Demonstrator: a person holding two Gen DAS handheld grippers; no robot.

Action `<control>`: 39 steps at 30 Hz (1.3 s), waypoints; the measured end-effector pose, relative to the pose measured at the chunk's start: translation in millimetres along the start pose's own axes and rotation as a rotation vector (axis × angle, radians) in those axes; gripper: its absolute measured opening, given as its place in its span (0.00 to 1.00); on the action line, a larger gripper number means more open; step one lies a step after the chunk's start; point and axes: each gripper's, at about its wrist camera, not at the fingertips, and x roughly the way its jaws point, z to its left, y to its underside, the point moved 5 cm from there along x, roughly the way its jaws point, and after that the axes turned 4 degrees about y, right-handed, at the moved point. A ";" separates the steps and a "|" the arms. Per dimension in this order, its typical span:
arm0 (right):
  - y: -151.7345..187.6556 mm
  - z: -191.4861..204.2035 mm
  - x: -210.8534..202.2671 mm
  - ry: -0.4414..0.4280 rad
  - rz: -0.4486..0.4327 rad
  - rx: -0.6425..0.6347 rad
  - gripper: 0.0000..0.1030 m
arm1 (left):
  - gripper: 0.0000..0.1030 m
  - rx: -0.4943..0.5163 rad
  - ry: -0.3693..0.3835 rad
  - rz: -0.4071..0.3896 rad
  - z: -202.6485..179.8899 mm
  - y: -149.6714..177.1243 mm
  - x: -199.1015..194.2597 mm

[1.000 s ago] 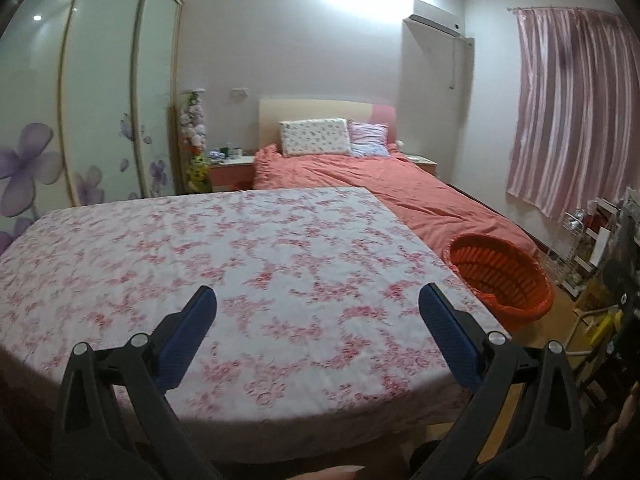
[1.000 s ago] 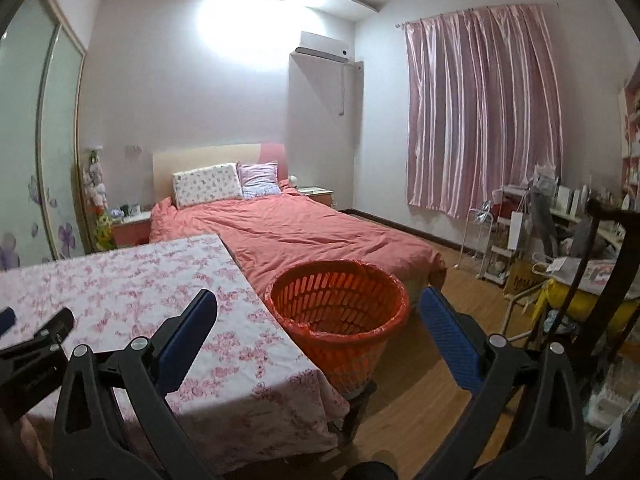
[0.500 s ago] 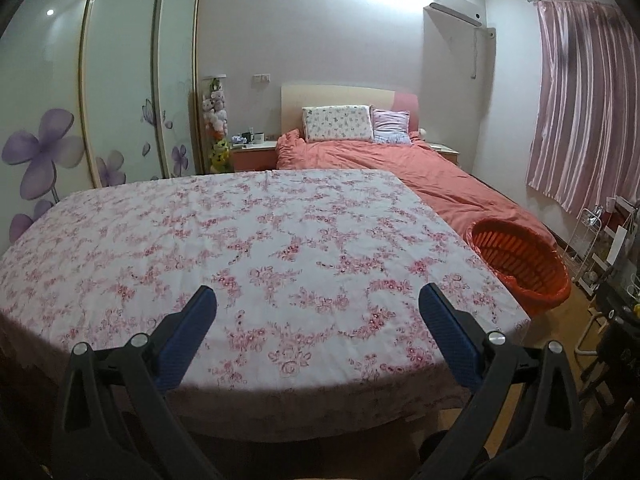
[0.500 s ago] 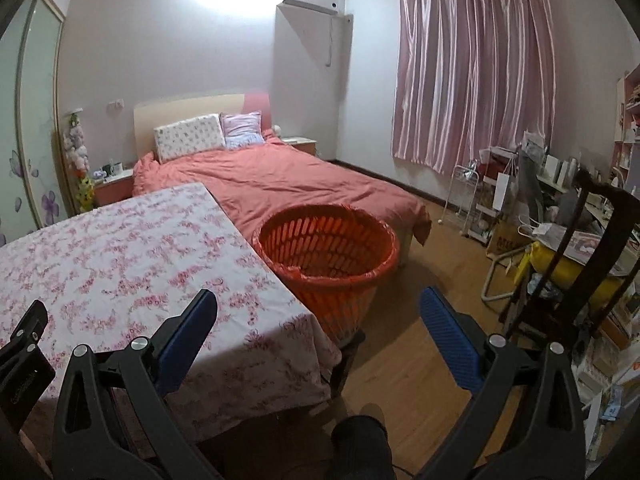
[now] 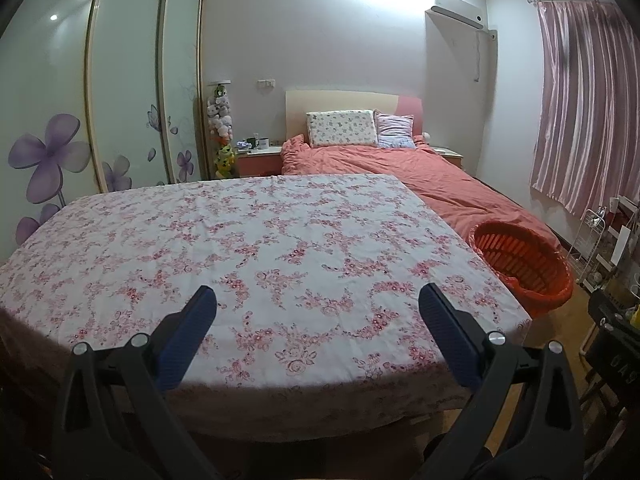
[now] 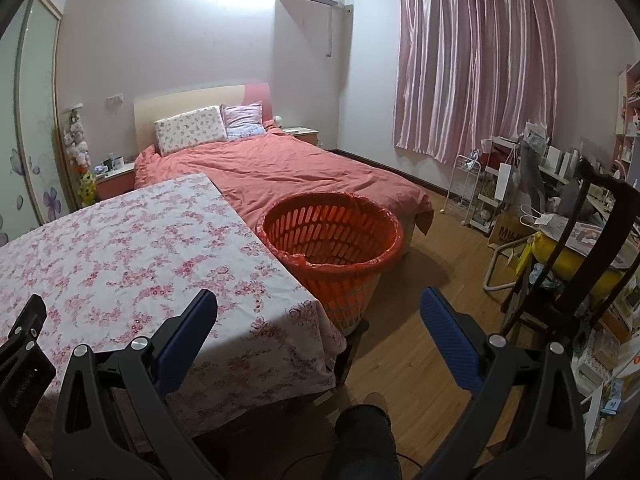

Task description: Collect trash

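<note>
Left wrist view: left hand-held gripper (image 5: 316, 312) is held wide apart above the near edge of the surface (image 5: 256, 248), with nothing between its blue pads (image 5: 188, 332). The flowered cloth over the surface is seen bare from edge to edge; no trash is visible on it. The orange basket (image 5: 524, 264) stands just beside the right edge of the surface, between it and the bed (image 5: 432, 180). Only part of the basket's inside is shown, and no contents can be made out there.

Right wrist view: right hand-held gripper (image 6: 318, 312) is likewise spread fully, empty, and pointed past the corner of the surface (image 6: 132, 248) toward the basket (image 6: 332, 240). The basket is lined with a thin orange bag, and its visible interior appears empty, though the bottom is partly hidden by the near rim. An edge of the left hand-held gripper is seen at the lower left. Floor (image 6: 420, 312) around the basket shows no loose litter. Cluttered shelves and bags (image 6: 516, 216) are seen at the right; whether any of that is trash cannot be told.

Progress, as judged: either collection is finished or it has not begun, since no trash item is identifiable and nothing is held. A remaining piece, if any, must first be located outside these views.
</note>
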 end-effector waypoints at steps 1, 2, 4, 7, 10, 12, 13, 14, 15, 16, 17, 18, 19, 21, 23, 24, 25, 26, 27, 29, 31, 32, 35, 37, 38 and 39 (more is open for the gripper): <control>-0.1 0.1 -1.0 0.000 -0.004 0.001 0.97 | 0.96 0.001 0.000 0.001 -0.5 0.0 -0.6; -0.3 0.2 -1.8 0.001 -0.009 0.001 0.97 | 0.96 0.000 0.001 -0.002 -0.7 0.0 -0.9; -0.9 0.1 -2.5 0.003 -0.014 0.001 0.97 | 0.96 0.000 0.000 -0.007 -1.2 -0.1 -3.0; -1.7 0.0 -3.7 0.007 -0.021 0.002 0.97 | 0.96 0.001 -0.009 -0.015 -0.3 -0.9 -6.1; -1.5 -0.9 -5.2 0.013 -0.026 0.003 0.97 | 0.96 -0.001 -0.017 -0.022 -0.1 -1.3 -8.5; -2.0 -1.6 -5.9 0.014 -0.027 0.003 0.97 | 0.96 -0.002 -0.020 -0.025 0.7 -2.3 -9.9; -2.0 -1.9 -5.9 0.014 -0.028 0.004 0.97 | 0.96 -0.003 -0.021 -0.027 0.8 -2.4 -11.1; -2.4 -1.8 -6.8 0.013 -0.031 0.004 0.97 | 0.96 -0.003 -0.021 -0.029 1.6 -3.2 -11.4; -2.7 -2.4 -7.1 0.012 -0.032 0.005 0.97 | 0.96 -0.003 -0.020 -0.031 1.8 -3.7 -12.2; -3.5 -3.5 -8.1 0.010 -0.036 0.006 0.97 | 0.96 -0.002 -0.019 -0.035 1.6 -4.2 -13.6; -3.1 -3.7 -9.0 0.009 -0.037 0.007 0.97 | 0.96 -0.001 -0.019 -0.038 1.6 -4.6 -14.2; -3.4 -4.2 -9.6 0.007 -0.039 0.007 0.97 | 0.96 0.002 -0.018 -0.041 1.1 -5.0 -15.3; -3.6 -4.6 -10.4 0.006 -0.042 0.008 0.97 | 0.96 0.003 -0.018 -0.043 0.8 -5.0 -15.9; -3.9 -5.2 -11.3 0.003 -0.042 0.010 0.97 | 0.96 0.004 -0.015 -0.044 0.8 -5.3 -16.7; -4.0 -5.8 -11.7 0.000 -0.042 0.012 0.97 | 0.96 0.004 -0.014 -0.044 0.8 -5.2 -17.2; -3.7 -6.5 -11.8 -0.001 -0.042 0.012 0.97 | 0.96 0.003 -0.015 -0.044 0.6 -5.2 -17.2; -3.7 -6.9 -11.7 -0.002 -0.041 0.012 0.97 | 0.96 0.003 -0.015 -0.044 0.6 -5.2 -17.3; -3.5 -7.2 -11.5 -0.003 -0.041 0.012 0.97 | 0.96 0.003 -0.015 -0.043 0.5 -5.2 -17.4; -3.6 -7.3 -11.5 -0.003 -0.040 0.012 0.97 | 0.96 0.004 -0.015 -0.044 0.5 -5.2 -17.3; -3.4 -7.5 -10.5 -0.006 -0.037 0.012 0.97 | 0.96 0.003 -0.016 -0.043 0.3 -5.2 -17.7; -3.3 -7.7 -9.9 -0.009 -0.034 0.013 0.97 | 0.96 0.002 -0.016 -0.041 0.6 -4.6 -18.3; -3.4 -7.5 -9.9 -0.010 -0.033 0.012 0.97 | 0.96 0.001 -0.016 -0.041 0.9 -4.0 -18.5; -3.5 -7.2 -10.0 -0.011 -0.033 0.011 0.97 | 0.96 -0.003 -0.016 -0.038 1.8 -3.5 -19.6; -3.6 -7.0 -10.1 -0.011 -0.033 0.011 0.97 | 0.96 -0.005 -0.015 -0.036 2.4 -3.2 -19.2; -3.4 -7.1 -10.0 -0.010 -0.033 0.011 0.97 | 0.96 -0.006 -0.015 -0.036 2.7 -2.6 -19.3; -3.4 -7.0 -10.0 -0.011 -0.032 0.011 0.97 | 0.96 -0.007 -0.015 -0.036 2.6 -3.0 -19.2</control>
